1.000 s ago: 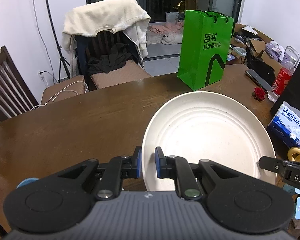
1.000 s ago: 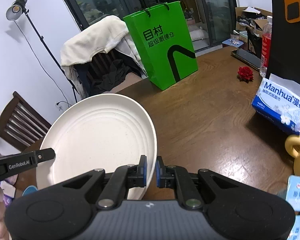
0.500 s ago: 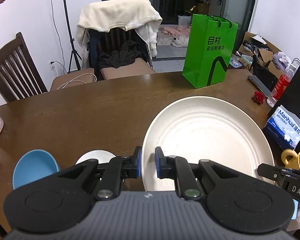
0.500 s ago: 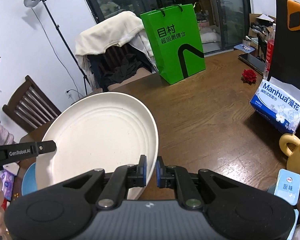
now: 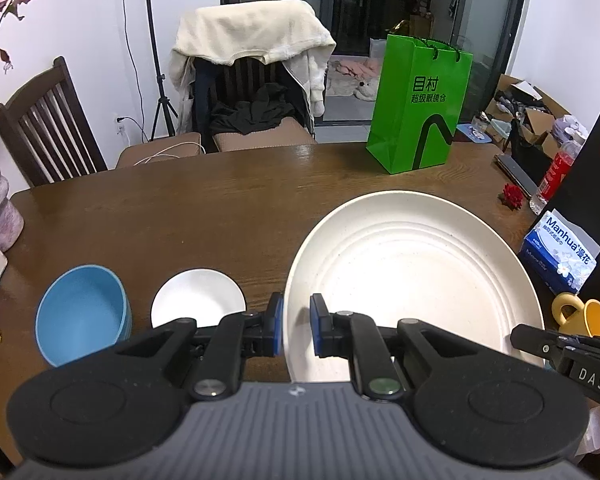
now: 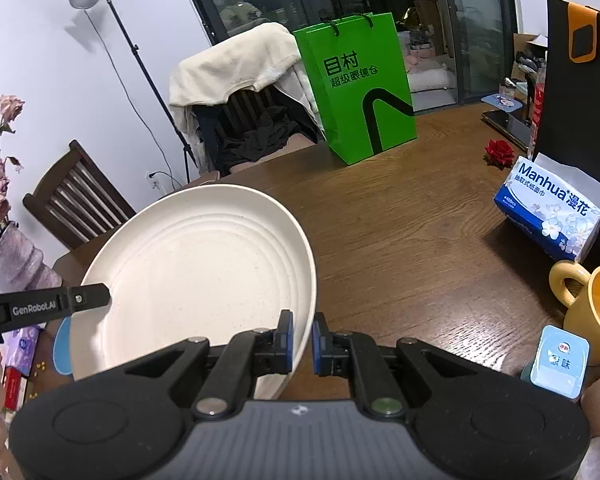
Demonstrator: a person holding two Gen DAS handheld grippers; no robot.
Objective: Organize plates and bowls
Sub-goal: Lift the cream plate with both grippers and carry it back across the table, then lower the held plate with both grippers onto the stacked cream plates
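- The big cream plate point(image 5: 412, 276) is gripped on opposite edges: the left gripper point(image 5: 296, 324) is pinched almost shut on its left rim, and the right gripper point(image 6: 302, 338) is clamped nearly closed on its right rim.
- The plate is held up off the wooden surface point(image 5: 180, 208), roughly flat between both sets of fingers.
- The key relation, probably: the blue bowl point(image 5: 82, 314) and the small white dish point(image 5: 198, 298) are sat on the surface to the left of the plate, just beside the left gripper, so that side is nearer any stacking spot.
- The plate's being round, no long axis matters.
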